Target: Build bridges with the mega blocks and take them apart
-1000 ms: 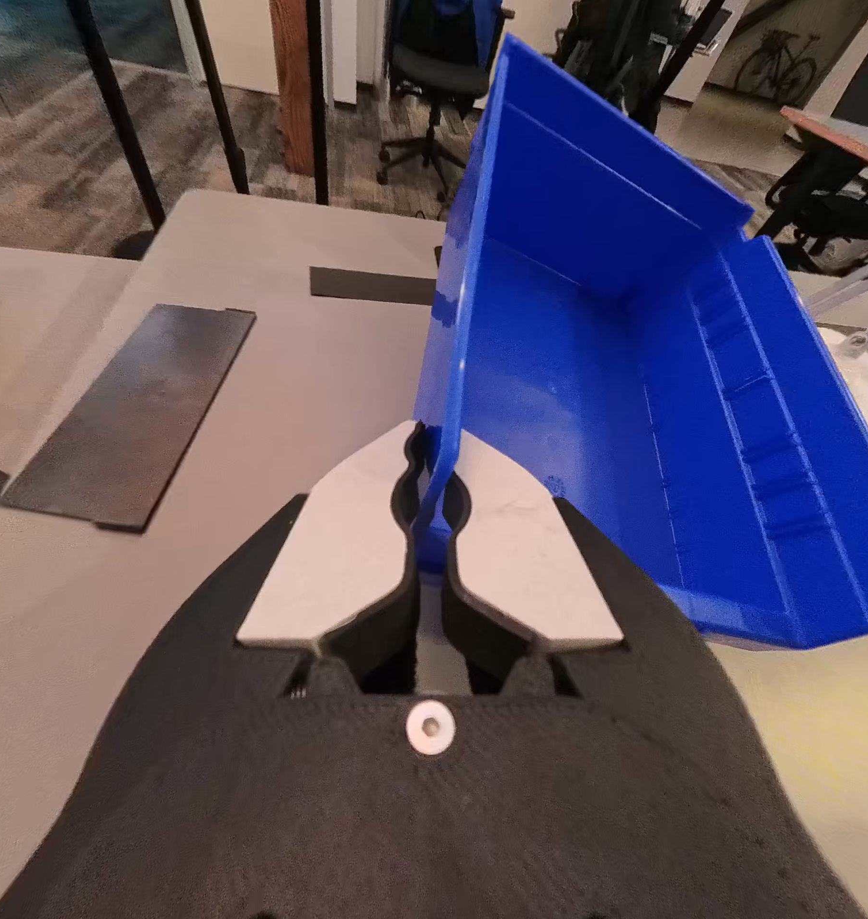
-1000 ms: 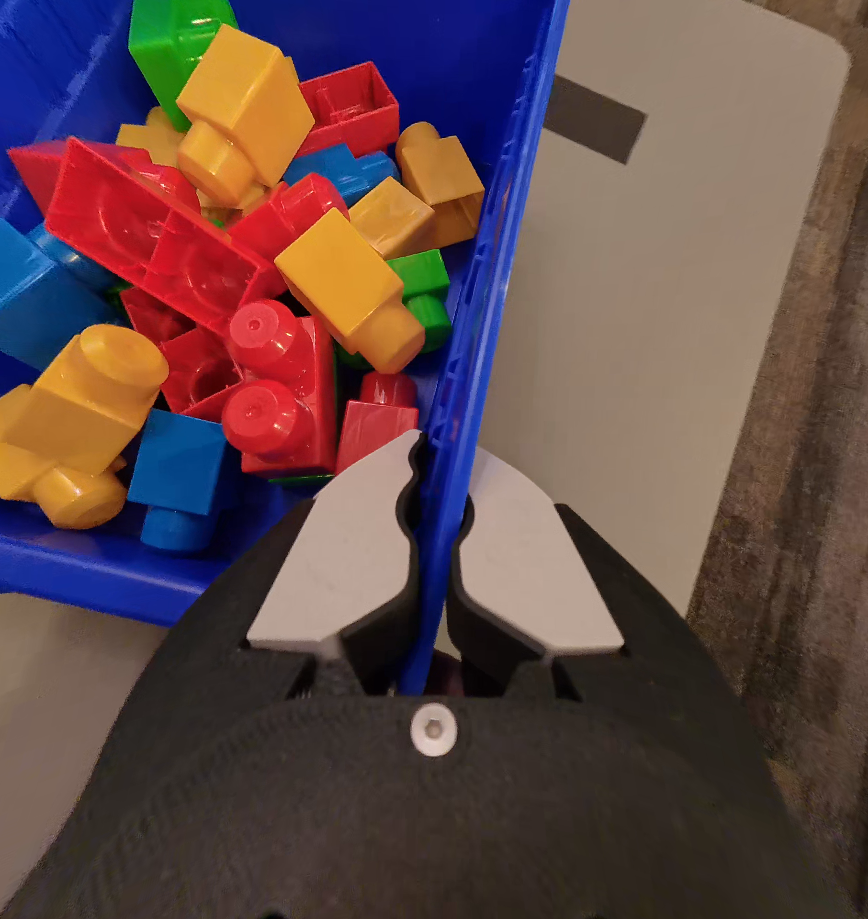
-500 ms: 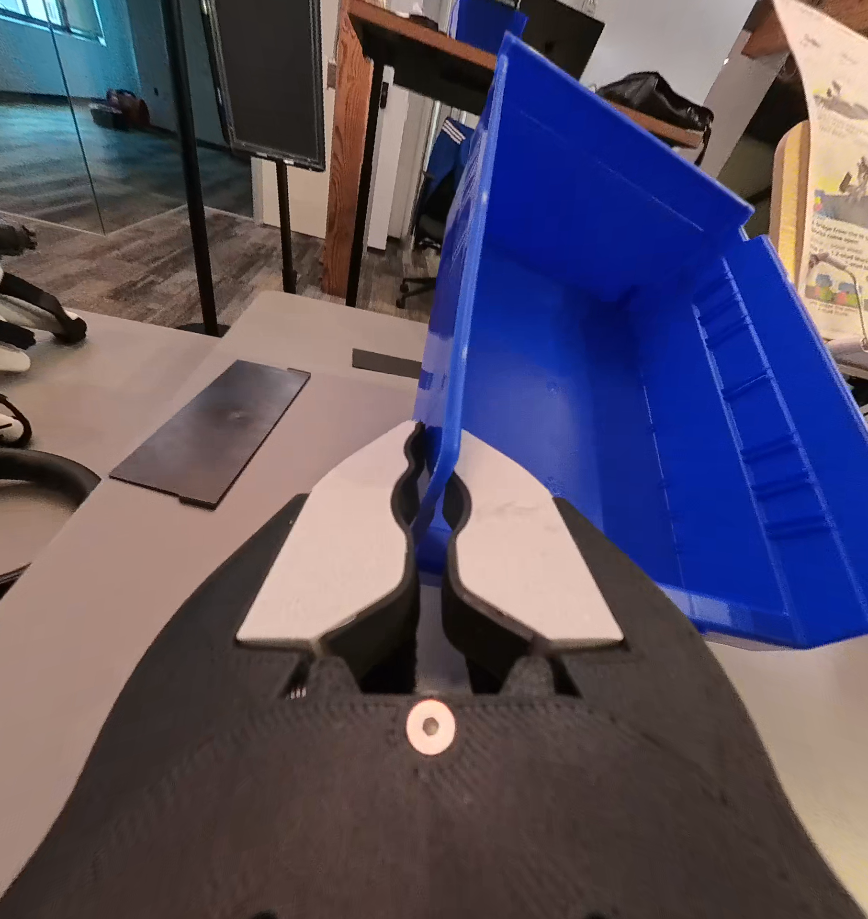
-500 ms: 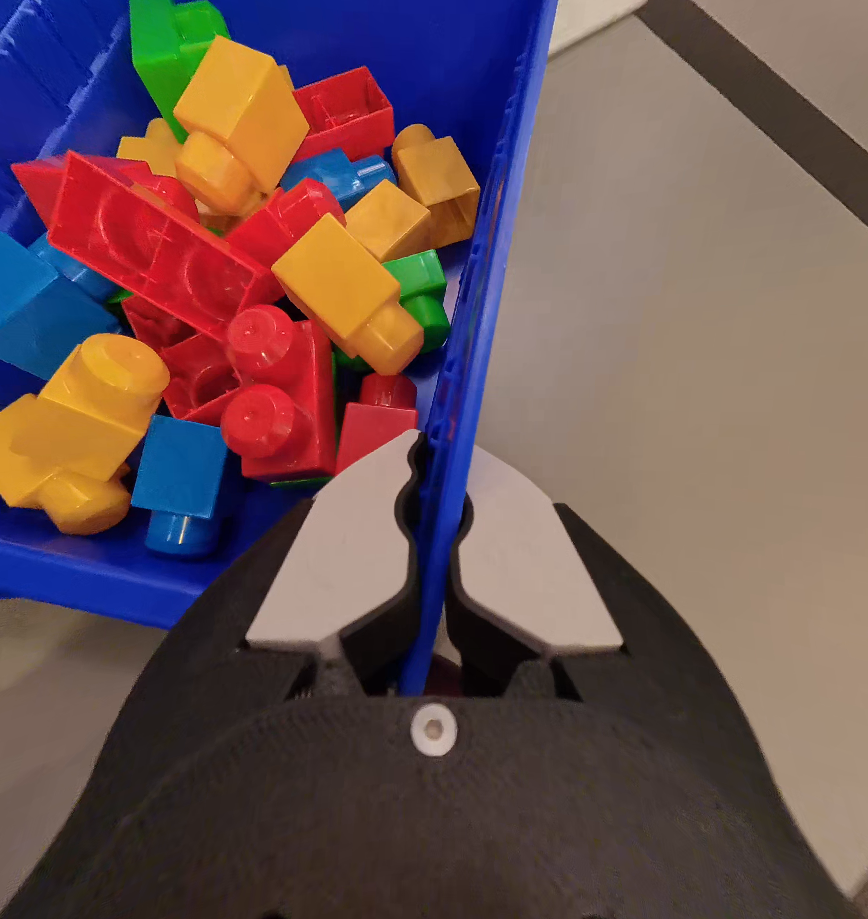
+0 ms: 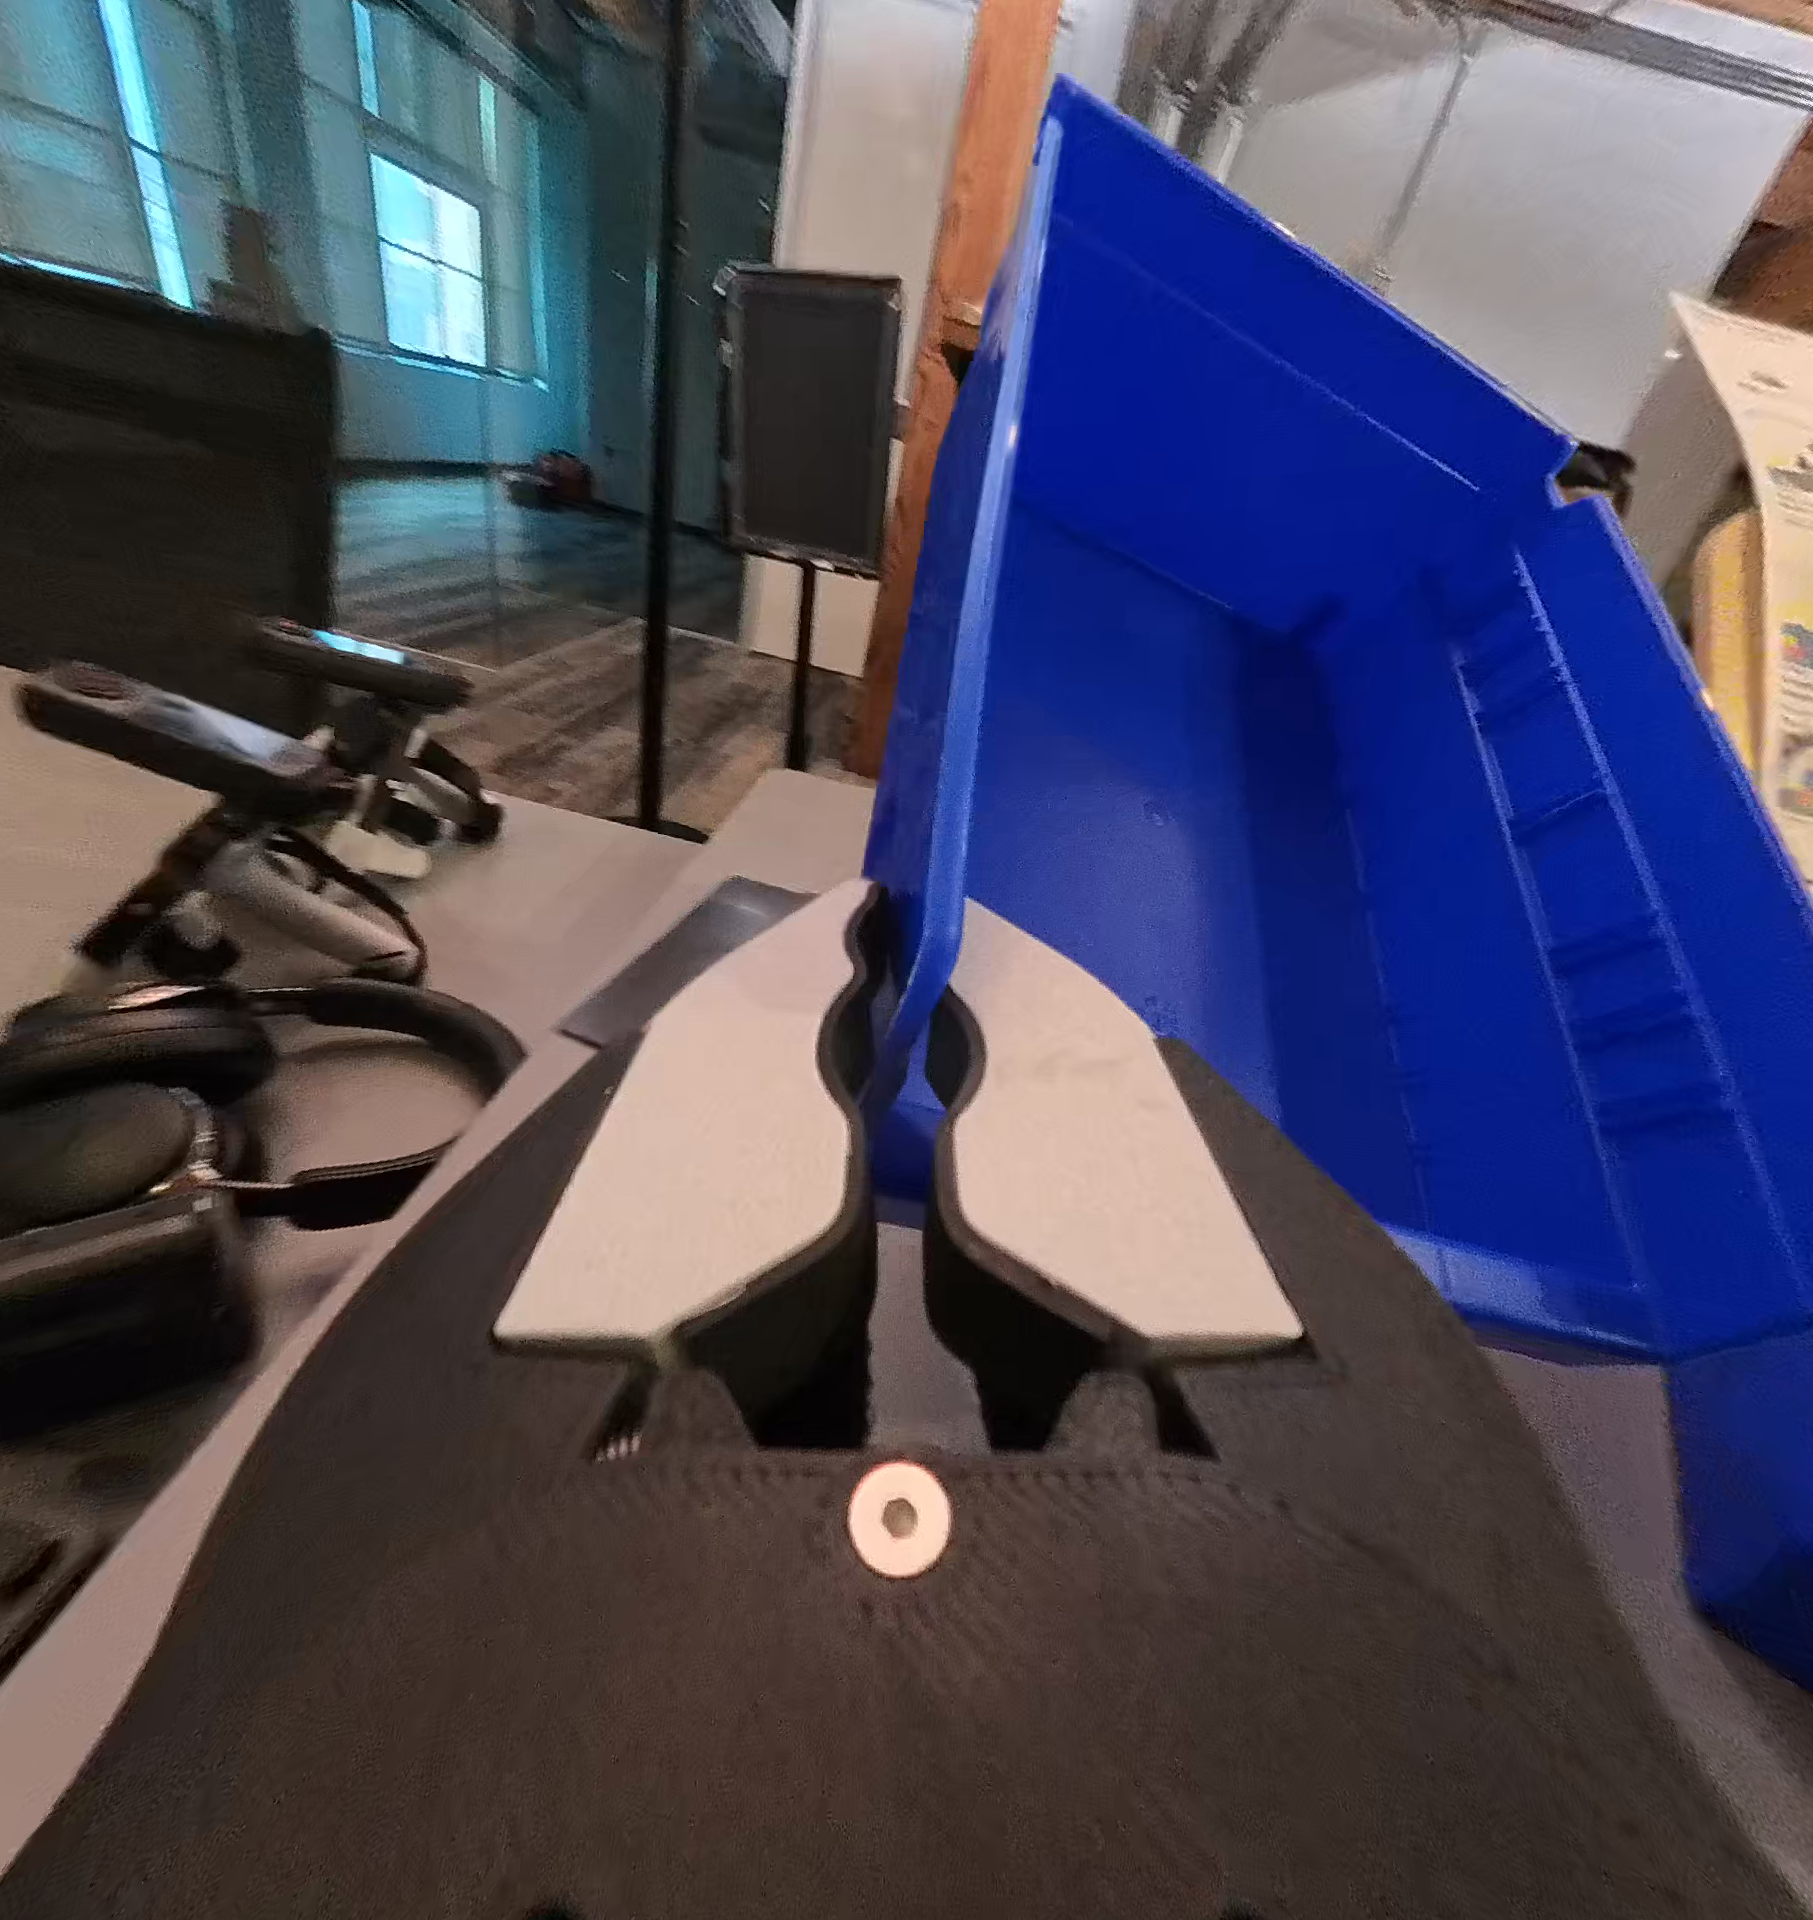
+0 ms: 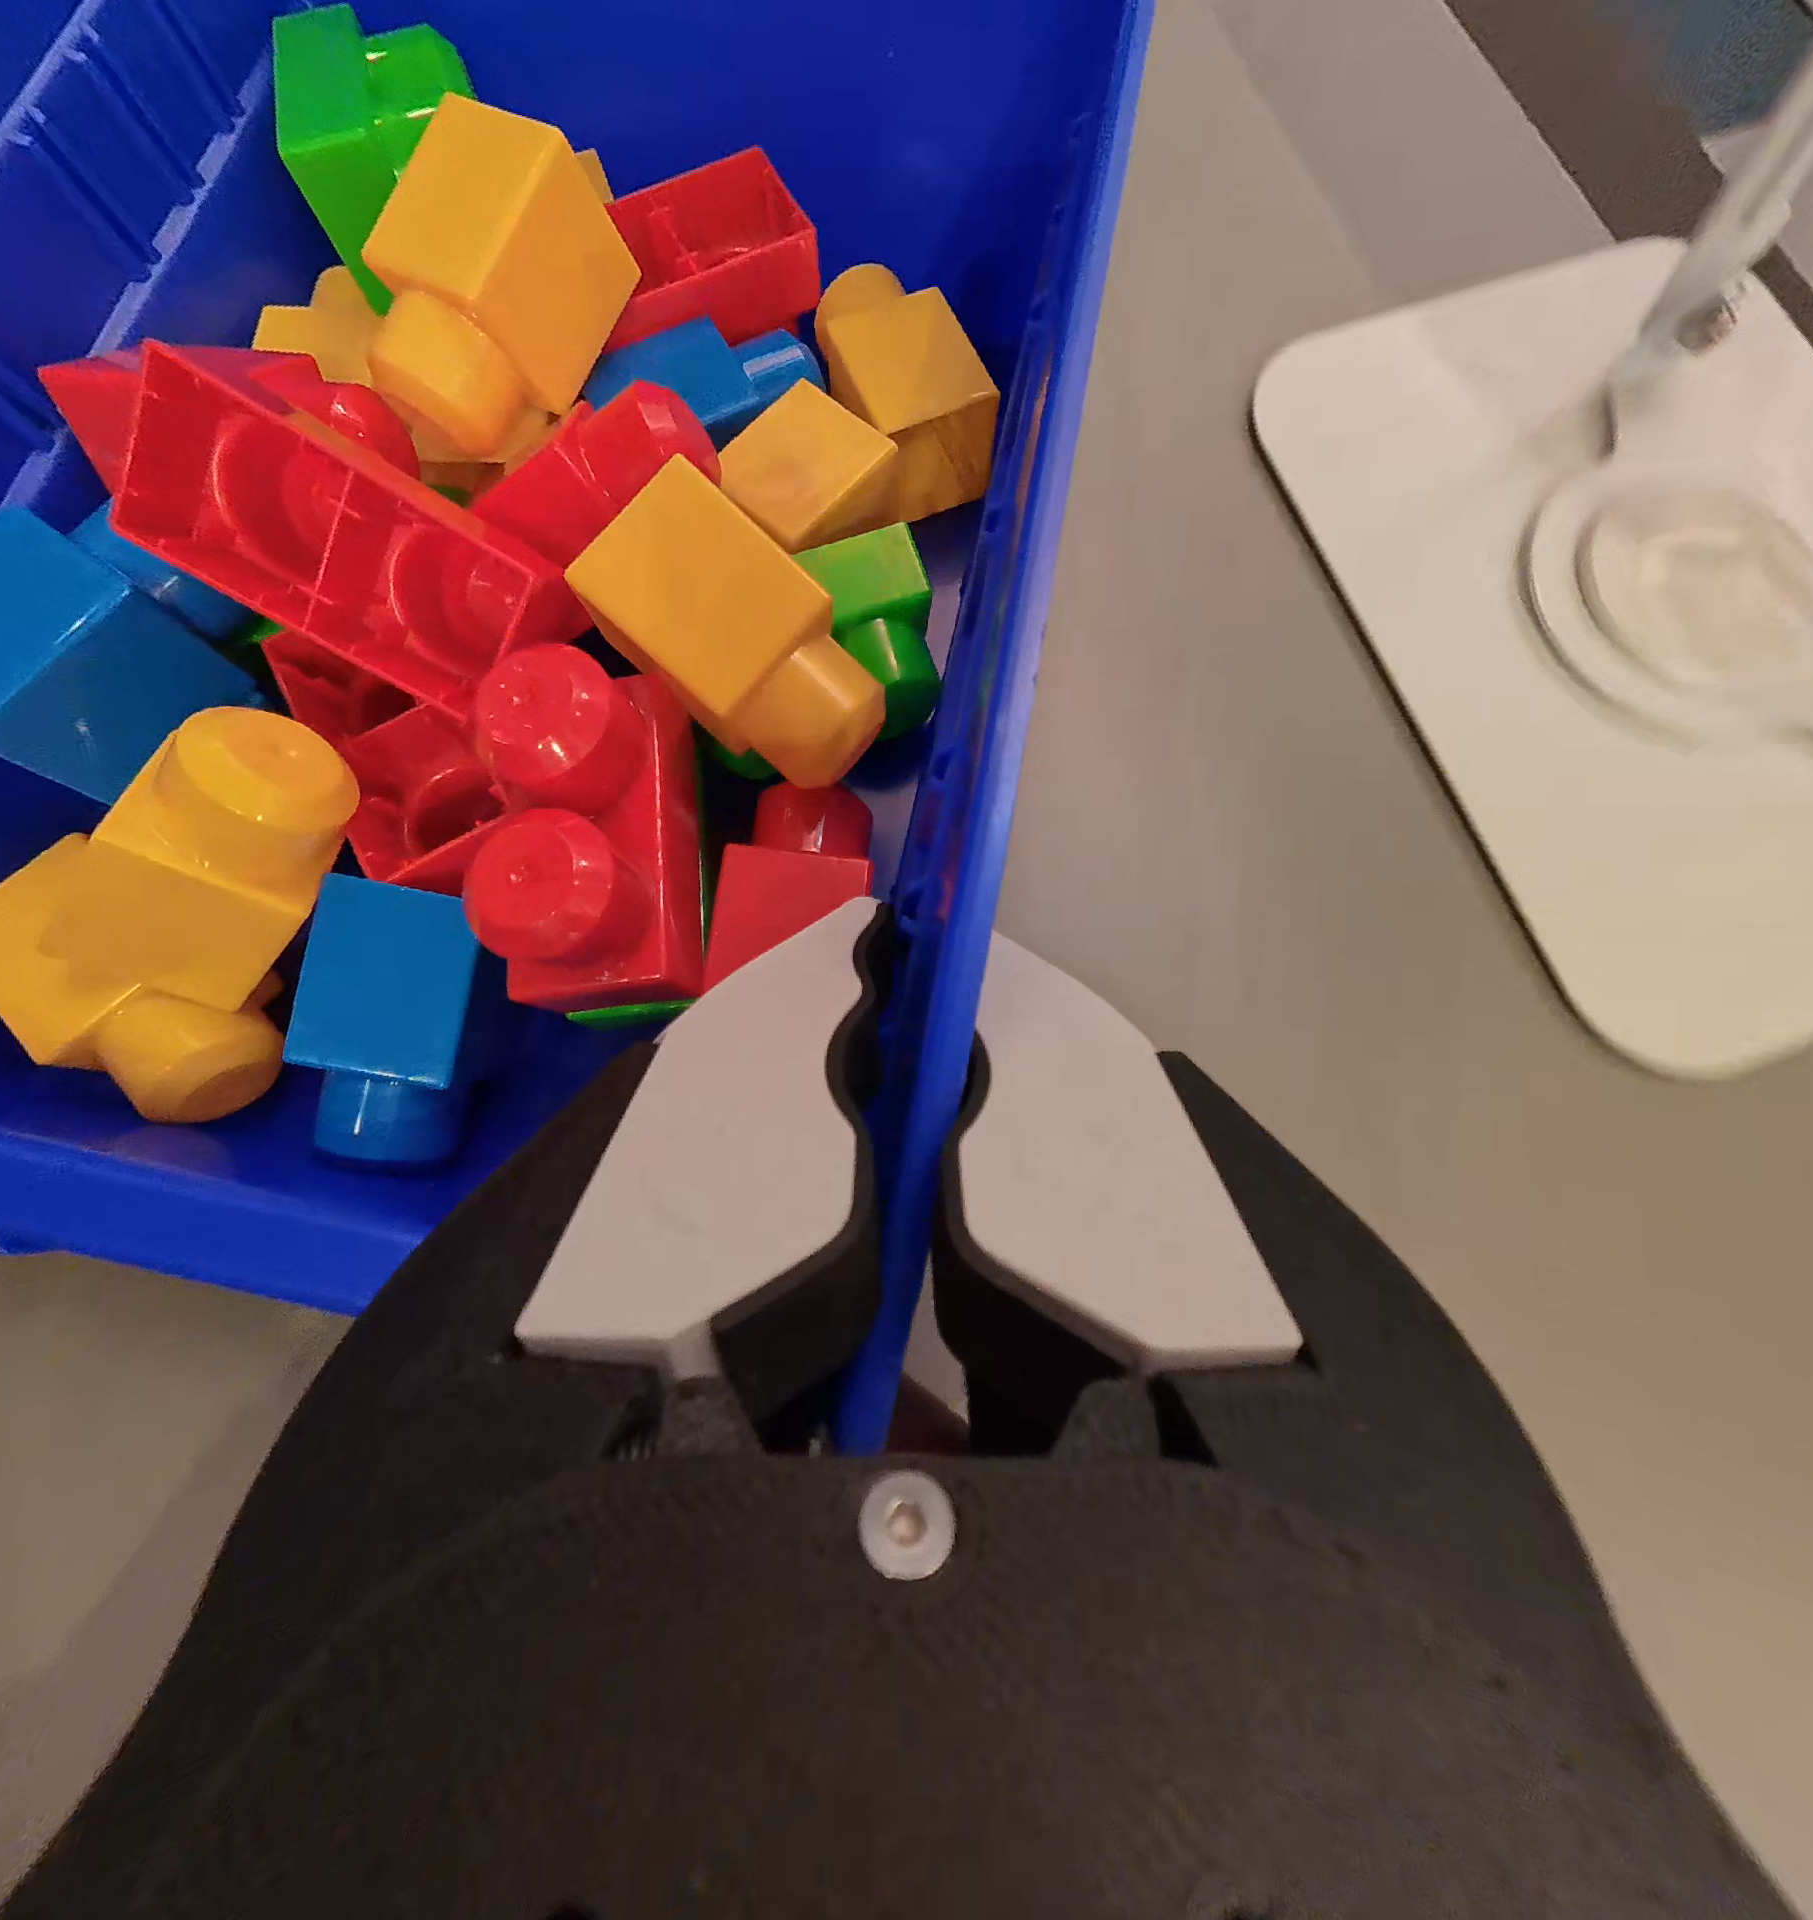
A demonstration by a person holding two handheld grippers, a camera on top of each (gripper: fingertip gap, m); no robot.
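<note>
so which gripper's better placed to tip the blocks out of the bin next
Probably the right gripper: it is clamped on the blue bin's wall right beside the heaped blocks. The left gripper pinches a wall at the bin's empty end, so it looks better suited to steadying.

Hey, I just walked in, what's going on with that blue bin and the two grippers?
A person is handling a blue plastic bin with two hand-held grippers. The left gripper is clamped on one side wall and the right gripper on the opposite wall. The bin is tilted, with its red, yellow, blue and green mega blocks piled at the right gripper's end. No blocks are out on the table, so no bridge is started.
</note>
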